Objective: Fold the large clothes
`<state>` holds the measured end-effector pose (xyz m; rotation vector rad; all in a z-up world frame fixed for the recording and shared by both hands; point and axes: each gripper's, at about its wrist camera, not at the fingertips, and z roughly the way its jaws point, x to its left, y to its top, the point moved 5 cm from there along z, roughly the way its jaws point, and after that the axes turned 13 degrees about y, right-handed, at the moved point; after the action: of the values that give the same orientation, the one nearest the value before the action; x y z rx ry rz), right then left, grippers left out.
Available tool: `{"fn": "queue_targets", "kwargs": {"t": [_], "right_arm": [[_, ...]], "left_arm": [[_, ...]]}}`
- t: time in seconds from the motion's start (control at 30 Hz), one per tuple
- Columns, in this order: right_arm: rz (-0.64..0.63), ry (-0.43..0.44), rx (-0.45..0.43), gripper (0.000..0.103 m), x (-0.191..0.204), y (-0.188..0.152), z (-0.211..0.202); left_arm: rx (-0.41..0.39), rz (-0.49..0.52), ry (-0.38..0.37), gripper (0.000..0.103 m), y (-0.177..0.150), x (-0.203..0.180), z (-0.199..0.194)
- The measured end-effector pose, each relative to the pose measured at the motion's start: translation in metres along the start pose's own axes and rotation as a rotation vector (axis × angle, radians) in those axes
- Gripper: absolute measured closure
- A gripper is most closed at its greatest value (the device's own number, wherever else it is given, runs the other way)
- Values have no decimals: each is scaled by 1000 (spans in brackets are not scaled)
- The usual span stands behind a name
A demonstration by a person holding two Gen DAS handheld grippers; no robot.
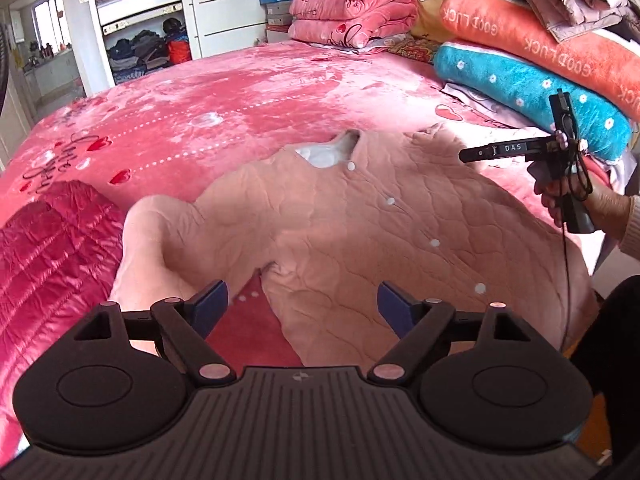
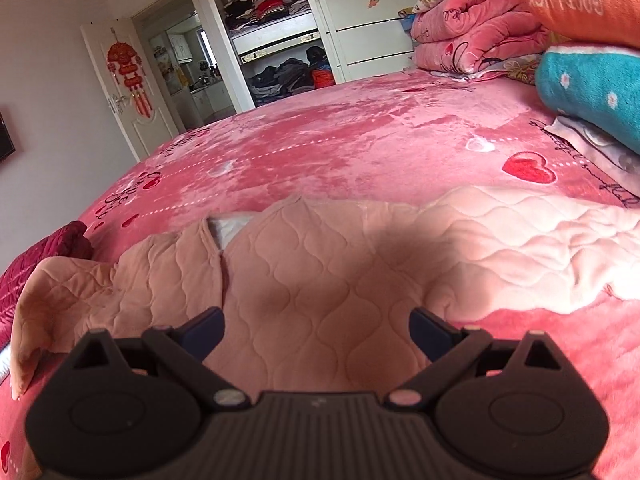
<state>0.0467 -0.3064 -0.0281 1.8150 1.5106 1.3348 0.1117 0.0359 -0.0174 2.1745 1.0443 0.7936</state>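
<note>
A large pale pink quilted top [image 1: 360, 232] with white buttons lies spread front up on the pink bed cover [image 1: 240, 92]. Its left sleeve is bunched near my left gripper. My left gripper [image 1: 302, 304] is open and empty, just above the armpit area. The right gripper shows in the left wrist view [image 1: 466, 155], held by a hand over the top's right shoulder. In the right wrist view my right gripper [image 2: 316, 330] is open and empty, low over the top [image 2: 320, 280], with the collar opening to the left.
A red quilted garment [image 1: 52, 248] lies at the left. Folded blankets, orange [image 1: 540, 40], teal [image 1: 532, 92] and pink [image 1: 352, 12], are stacked at the right and back. A wardrobe with clothes [image 2: 280, 32] stands beyond the bed.
</note>
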Motion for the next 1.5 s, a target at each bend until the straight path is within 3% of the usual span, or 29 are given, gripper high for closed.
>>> {"fn": "queue_targets", "kwargs": {"t": [0.23,0.47,0.67,0.77,0.83,0.9,1.03,1.1,1.2,1.27,1.43,1.5], "right_arm": [[35,26,36,5,-9,47,67],[146,23,107,17,-10,78,140],[102,-4,240,19,6,83,190],[36,-73,325,19,9,75,207],[-4,-126,353,27,5,71,211],[-9,-134,361,50,-2,66,210],[-2,-131,336,74,-15,59,204],[47,-114,281,92,-21,61,199],[136,-77,186,96,-31,64,192],[159,-64,133,97,-32,67,191],[75,-59,43,97,-19,84,201],[65,-54,34,97,-18,88,208]], "left_arm": [[-90,37,98,4,57,-16,105],[-65,68,125,4,89,-6,208],[-7,-6,59,1,99,17,254],[46,2,18,1,99,16,272],[101,11,23,0,94,16,288],[150,13,25,0,88,11,298],[127,35,55,1,81,1,302],[69,22,94,21,81,-2,294],[41,-27,167,38,84,3,299],[17,-28,218,39,86,4,300],[-42,14,340,41,93,2,314],[-42,17,457,66,96,10,326]]}}
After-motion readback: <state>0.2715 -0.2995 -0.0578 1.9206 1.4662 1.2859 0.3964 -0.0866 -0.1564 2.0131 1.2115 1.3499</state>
